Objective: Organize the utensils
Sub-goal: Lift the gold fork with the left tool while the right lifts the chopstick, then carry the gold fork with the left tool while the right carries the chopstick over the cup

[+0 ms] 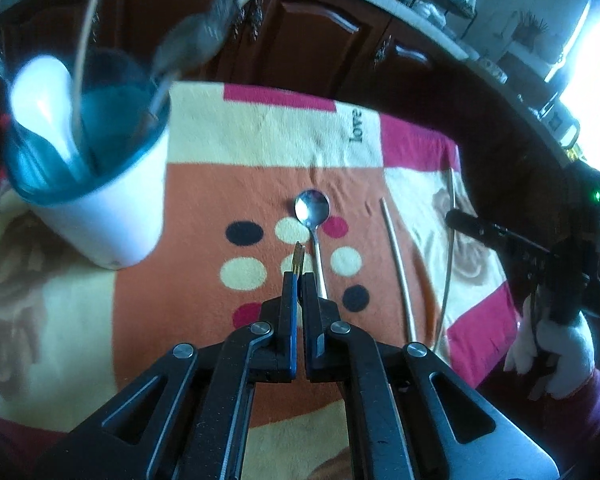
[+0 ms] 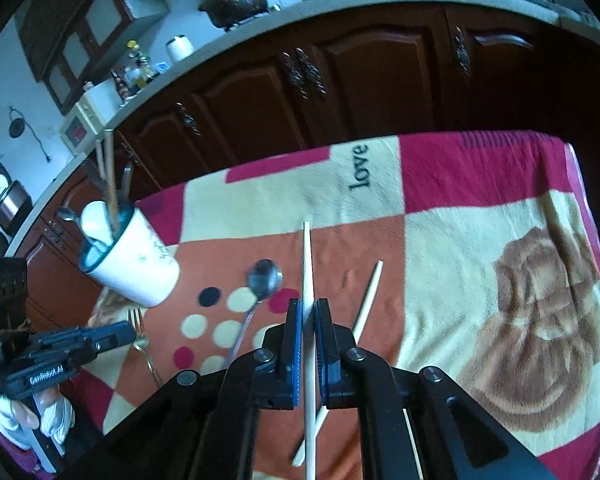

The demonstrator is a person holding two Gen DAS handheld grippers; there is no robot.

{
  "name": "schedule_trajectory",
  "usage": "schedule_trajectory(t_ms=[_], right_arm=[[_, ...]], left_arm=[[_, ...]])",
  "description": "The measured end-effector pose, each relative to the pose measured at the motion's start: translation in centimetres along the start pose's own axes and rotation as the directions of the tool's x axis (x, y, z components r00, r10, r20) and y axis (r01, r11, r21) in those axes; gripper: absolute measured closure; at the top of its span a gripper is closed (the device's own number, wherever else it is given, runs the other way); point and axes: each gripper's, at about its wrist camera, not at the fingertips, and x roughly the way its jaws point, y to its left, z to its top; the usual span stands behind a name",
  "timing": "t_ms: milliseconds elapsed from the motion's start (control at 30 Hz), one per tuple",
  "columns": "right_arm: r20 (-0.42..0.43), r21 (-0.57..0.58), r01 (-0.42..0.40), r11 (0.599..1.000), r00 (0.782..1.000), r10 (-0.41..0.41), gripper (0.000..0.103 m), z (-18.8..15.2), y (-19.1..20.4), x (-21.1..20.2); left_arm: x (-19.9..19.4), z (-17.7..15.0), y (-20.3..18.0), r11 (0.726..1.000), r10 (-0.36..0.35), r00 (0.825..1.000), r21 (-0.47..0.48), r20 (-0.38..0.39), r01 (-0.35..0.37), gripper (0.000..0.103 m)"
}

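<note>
My left gripper (image 1: 299,276) is shut on a small gold fork (image 1: 297,258); its tines stick out past the fingertips, above the patterned cloth. The fork also shows in the right wrist view (image 2: 139,330), held by the left gripper (image 2: 130,332). A metal spoon (image 1: 313,216) lies on the cloth just ahead, also seen in the right wrist view (image 2: 262,280). My right gripper (image 2: 308,308) is shut on a pale chopstick (image 2: 307,264). A second chopstick (image 2: 366,300) lies on the cloth beside it. A white cup with a blue inside (image 1: 100,184) (image 2: 134,264) holds several utensils at the left.
The colourful blanket (image 1: 260,148) covers the table, with dark wooden cabinets (image 2: 340,72) behind it. Two chopsticks (image 1: 400,272) show on the right of the cloth in the left wrist view, near the right gripper (image 1: 500,236).
</note>
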Motion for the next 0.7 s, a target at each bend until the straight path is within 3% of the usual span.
schedule_trajectory(t_ms=[433, 700], right_arm=[[0.113, -0.102, -0.098, 0.99, 0.988, 0.109, 0.097, 2.5, 6.8, -5.0], [0.2, -0.178, -0.193, 0.965, 0.953, 0.228, 0.097, 6.4, 13.6, -5.9]], left_arm=[[-7.6, 1.7, 1.9, 1.0, -0.003, 0.99, -0.02, 0.139, 0.005, 0.102], [-13.4, 4.8, 5.6, 0.995, 0.091, 0.957, -0.072, 0.276, -0.074, 0.102]])
